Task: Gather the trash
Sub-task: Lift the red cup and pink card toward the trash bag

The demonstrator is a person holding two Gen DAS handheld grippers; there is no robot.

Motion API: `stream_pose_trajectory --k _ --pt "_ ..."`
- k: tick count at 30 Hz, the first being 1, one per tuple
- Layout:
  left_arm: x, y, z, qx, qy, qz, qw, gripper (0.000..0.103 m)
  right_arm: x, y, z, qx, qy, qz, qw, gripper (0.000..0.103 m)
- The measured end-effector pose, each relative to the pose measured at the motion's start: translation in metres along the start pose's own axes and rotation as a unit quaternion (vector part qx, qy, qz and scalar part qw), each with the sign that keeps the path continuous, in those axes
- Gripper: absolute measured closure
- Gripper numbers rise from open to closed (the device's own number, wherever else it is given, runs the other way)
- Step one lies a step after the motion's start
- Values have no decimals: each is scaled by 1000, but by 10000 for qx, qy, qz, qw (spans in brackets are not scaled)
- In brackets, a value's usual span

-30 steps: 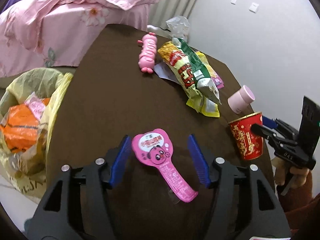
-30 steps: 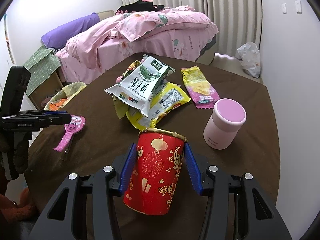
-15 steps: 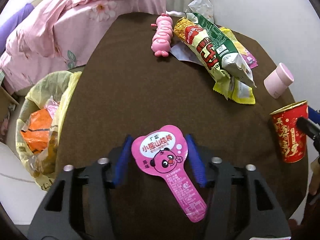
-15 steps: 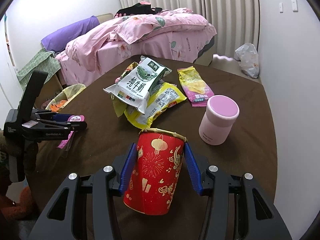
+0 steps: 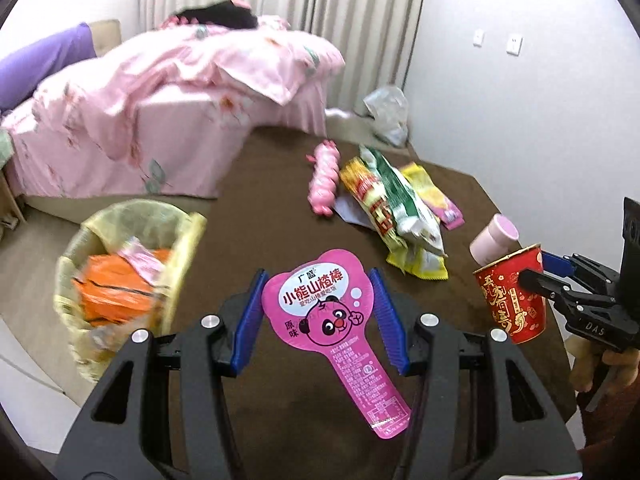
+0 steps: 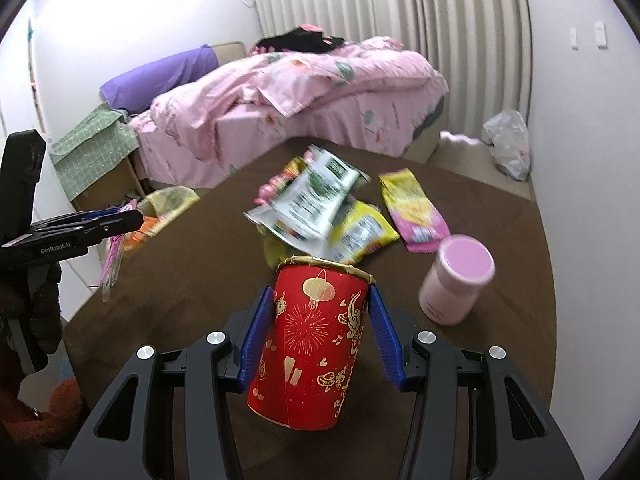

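My left gripper (image 5: 318, 320) is shut on a pink bear-faced candy wrapper (image 5: 320, 312) and holds it above the brown table (image 5: 260, 208); it also shows in the right wrist view (image 6: 132, 216). My right gripper (image 6: 320, 328) is shut on a red paper cup (image 6: 316, 348) with gold prints, lifted off the table; the cup also shows in the left wrist view (image 5: 512, 296). A trash bin (image 5: 120, 272) lined with a yellow bag stands left of the table, holding orange and pink wrappers.
Snack bags (image 5: 392, 208) lie piled at the table's middle, beside a pink caterpillar toy (image 5: 324, 178) and a pink-lidded jar (image 5: 494, 238). A pink bed (image 5: 180, 112) stands behind. A plastic bag (image 5: 386, 116) lies on the floor by the wall.
My left gripper closed on the pink wrapper and lifted it off the table. My right gripper raised the red cup. Both views tilted up toward the bed.
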State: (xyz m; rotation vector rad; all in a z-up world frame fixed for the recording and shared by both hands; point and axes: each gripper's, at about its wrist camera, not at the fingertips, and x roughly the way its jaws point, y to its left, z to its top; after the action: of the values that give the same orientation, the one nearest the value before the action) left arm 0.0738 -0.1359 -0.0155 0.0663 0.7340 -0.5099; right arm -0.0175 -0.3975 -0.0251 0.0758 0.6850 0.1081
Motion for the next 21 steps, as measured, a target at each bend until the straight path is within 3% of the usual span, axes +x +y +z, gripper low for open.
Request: stream_pose_trajectory --k 11,18,21 --pt "-62 58 8 -347 -727 485 9956 54 -2 75 55 -685 -595 621 9939 57" --pt "-91 133 18 -759 -1255 958 9845 54 36 134 113 -1069 -752 1179 9844 57" --pt "-87 171 20 -1039 -1253 1060 9809 54 62 155 132 -1101 -735 1422 9809 57"
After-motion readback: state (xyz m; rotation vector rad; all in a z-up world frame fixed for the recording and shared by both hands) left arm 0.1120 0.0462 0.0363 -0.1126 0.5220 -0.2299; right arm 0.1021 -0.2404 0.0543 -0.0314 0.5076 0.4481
